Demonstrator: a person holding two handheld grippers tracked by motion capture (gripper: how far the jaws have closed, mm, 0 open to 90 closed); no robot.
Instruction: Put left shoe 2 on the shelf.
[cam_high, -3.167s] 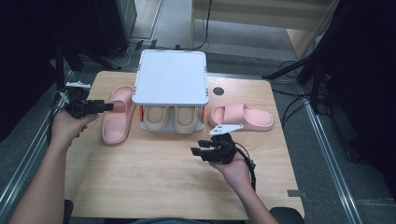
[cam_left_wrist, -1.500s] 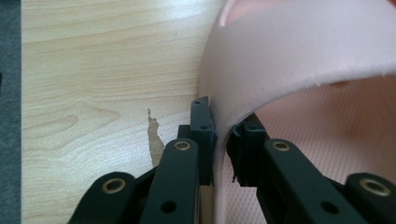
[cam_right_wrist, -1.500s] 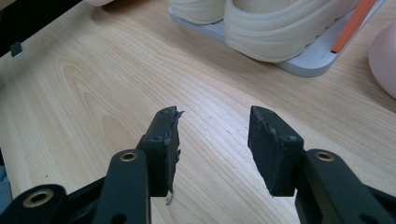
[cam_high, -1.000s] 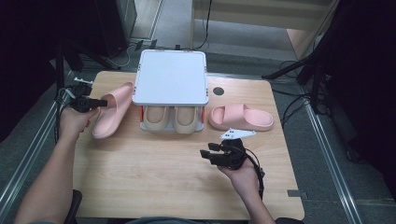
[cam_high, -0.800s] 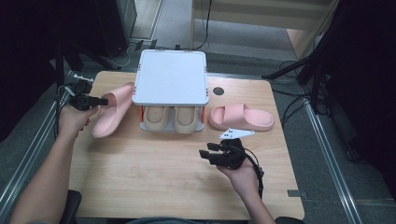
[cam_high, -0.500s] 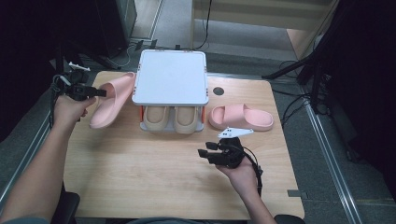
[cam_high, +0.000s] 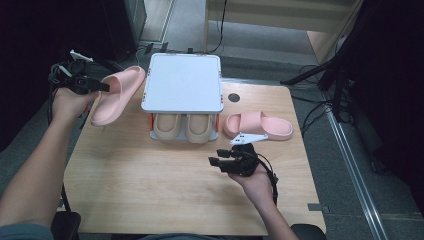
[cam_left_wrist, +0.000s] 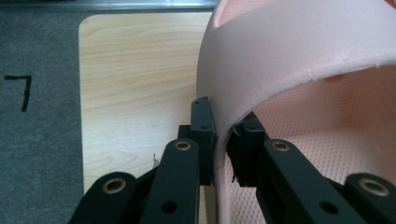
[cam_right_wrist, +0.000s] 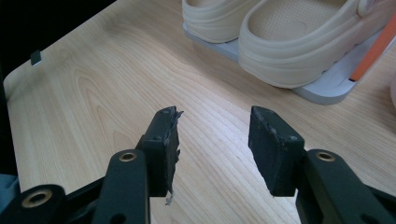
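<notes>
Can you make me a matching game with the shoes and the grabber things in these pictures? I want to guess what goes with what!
Things:
1. pink slipper
2. second pink slipper
3. beige clogs
4. right gripper

Where or how:
A. on the lower shelf of the white rack
B. open, over the wooden table
C. clamped in the left gripper, lifted up
D. flat on the table, right of the rack

Pairs: 1-C, 2-D, 3-A, 4-B

Even overhead light brightens the table (cam_high: 150, 190); surroundings fall dark, close-ups slightly soft.
</notes>
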